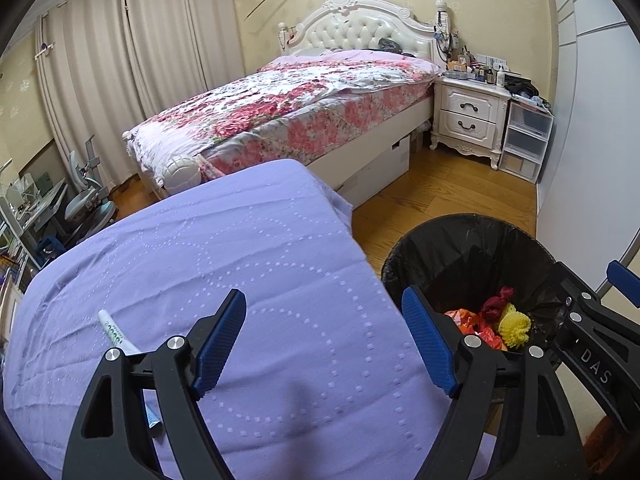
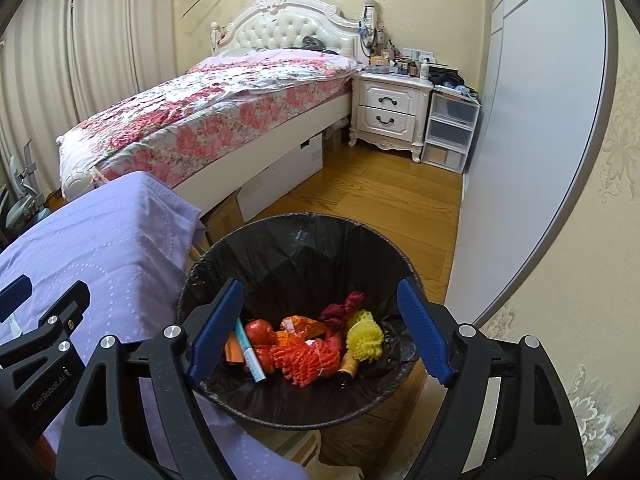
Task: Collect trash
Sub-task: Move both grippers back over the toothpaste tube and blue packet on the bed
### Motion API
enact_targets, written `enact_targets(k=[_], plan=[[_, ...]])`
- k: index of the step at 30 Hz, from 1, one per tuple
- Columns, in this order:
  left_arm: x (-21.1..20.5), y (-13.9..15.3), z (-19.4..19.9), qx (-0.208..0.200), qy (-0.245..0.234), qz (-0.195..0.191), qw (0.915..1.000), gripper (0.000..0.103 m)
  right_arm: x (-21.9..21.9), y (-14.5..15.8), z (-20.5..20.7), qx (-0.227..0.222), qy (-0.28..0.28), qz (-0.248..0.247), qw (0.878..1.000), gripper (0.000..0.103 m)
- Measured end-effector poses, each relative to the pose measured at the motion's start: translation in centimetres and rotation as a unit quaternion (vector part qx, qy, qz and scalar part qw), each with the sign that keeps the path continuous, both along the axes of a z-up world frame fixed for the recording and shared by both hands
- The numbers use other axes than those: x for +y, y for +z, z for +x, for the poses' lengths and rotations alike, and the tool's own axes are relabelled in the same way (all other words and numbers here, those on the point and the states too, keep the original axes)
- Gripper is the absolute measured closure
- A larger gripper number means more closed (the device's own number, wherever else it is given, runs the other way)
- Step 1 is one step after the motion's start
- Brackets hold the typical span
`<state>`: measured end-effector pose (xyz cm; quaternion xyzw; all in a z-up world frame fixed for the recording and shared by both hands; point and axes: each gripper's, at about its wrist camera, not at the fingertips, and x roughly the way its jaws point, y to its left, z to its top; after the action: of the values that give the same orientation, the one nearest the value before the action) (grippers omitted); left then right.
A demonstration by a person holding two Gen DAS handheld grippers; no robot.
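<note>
A black-lined trash bin [image 2: 304, 240] stands on the floor right of a purple-covered table [image 1: 224, 264]. It holds red foam netting [image 2: 308, 360], yellow foam netting [image 2: 364, 338], orange wrappers and a blue-white tube [image 2: 250, 354]. My right gripper [image 2: 320, 332] is open and empty, hovering over the bin. My left gripper [image 1: 324, 344] is open and empty above the table's right part. A white tube with green print [image 1: 118, 332] lies on the cloth just left of the left finger [image 1: 220, 344], partly hidden by it. The bin also shows in the left wrist view [image 1: 472, 256].
A bed with a floral cover [image 1: 288, 108] stands beyond the table. A white nightstand [image 1: 468, 116] and plastic drawers [image 1: 524, 140] sit by the grey wardrobe [image 2: 532, 140]. Wooden floor [image 2: 380, 192] lies between bed and bin. A desk and chair [image 1: 80, 200] are far left.
</note>
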<state>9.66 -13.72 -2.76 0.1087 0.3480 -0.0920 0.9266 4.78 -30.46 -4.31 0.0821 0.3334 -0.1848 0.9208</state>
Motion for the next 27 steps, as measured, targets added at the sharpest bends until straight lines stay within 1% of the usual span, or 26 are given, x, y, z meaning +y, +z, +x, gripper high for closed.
enact_targets(k=[14,20,27], plan=[[4.9,0.2,-1.2,0.0,0.047,-0.002,0.9989,0.025,3.7,0.8,-0.5,-0.005,0.045,0.003,0.999,0.024],[8.0,-0.6,-1.5,0.009,0.077,0.003,0.997,0.025,6.1,0.7,-0.4,-0.001,0.073,0.002,0.997,0.024],[11.4,-2.0,-1.2,0.029,0.12,0.01,0.9923,0.025,9.1,0.6,-0.3,0.004,0.108,-0.005,0.994,0.024]])
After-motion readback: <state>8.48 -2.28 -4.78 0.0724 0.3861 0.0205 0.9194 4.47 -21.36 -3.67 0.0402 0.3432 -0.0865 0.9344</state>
